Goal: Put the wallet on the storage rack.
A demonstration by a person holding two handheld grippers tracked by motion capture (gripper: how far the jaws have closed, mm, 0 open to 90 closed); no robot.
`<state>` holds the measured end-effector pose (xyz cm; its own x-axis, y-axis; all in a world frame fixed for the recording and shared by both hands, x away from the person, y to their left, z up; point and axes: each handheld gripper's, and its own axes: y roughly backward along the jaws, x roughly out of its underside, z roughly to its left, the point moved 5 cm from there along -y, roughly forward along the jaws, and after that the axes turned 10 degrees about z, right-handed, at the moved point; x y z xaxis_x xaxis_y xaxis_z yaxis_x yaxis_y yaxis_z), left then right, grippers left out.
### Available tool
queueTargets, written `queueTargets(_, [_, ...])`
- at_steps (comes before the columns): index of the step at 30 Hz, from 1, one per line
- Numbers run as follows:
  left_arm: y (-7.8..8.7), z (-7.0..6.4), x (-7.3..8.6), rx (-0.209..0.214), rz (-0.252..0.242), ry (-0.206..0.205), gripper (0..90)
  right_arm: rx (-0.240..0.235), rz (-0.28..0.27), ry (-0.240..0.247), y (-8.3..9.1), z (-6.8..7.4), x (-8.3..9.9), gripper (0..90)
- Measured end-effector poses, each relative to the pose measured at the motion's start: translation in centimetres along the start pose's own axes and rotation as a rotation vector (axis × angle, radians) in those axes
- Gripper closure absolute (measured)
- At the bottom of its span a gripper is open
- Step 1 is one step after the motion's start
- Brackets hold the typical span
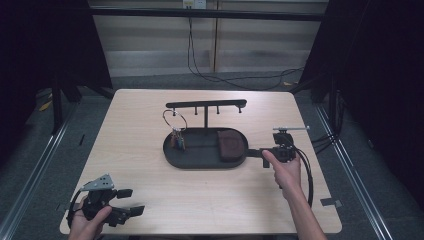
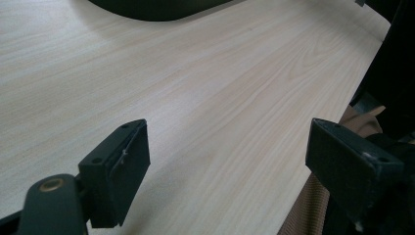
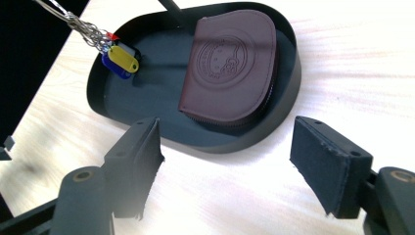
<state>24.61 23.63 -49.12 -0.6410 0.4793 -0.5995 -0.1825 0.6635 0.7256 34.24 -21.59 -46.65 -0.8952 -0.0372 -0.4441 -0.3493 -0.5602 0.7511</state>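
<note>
While both grippers' fingers gape wide, the wallet [image 3: 234,63] lies just beyond the right gripper [image 3: 230,169].

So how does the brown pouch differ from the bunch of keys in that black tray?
The brown leather half-round pouch lies flat, one plain colour, embossed. The bunch of keys with yellow, blue and red tags is smaller, multicoloured, and hangs from a metal ring on the stand's hook. Both sit at the black oval tray.

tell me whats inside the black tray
A brown zip pouch lies flat in the black tray; coloured key tags on a ring hang into its other end. What the pouch covers is hidden.
</note>
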Motion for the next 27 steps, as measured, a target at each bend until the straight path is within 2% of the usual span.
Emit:
queueTargets(5, [0.1, 0.1, 0.0, -0.005, -0.005, 0.005, 16.6, 0.014, -0.008, 0.016, 0.2, -0.3, 1.7, 26.3])
queueTargets(12, [0.0, 0.1, 0.0, -0.008, -0.003, 0.01, 16.6, 0.02, -0.051, 0.023, 1.2, -0.9, 4.3, 25.0])
queueTargets(15, [0.1, 0.2, 0.0, -0.01, -0.003, 0.013, 16.6, 0.067, -0.059, 0.048, 1.7, -1.2, 5.5, 24.1])
queueTargets(19, [0.0, 0.1, 0.0, -0.013, 0.003, 0.009, 16.6, 0.094, -0.055, 0.066, 2.2, -1.3, 6.9, 24.2])
queueTargets(23, [0.0, 0.1, 0.0, -0.008, -0.004, 0.012, 16.6, 0.11, -0.074, 0.076, 2.4, -1.5, 8.2, 24.1])
queueTargets(27, [0.2, 0.1, -0.1, -0.007, -0.008, 0.007, 16.6, 0.111, -0.084, 0.048, 2.2, -2.3, 9.0, 23.3])
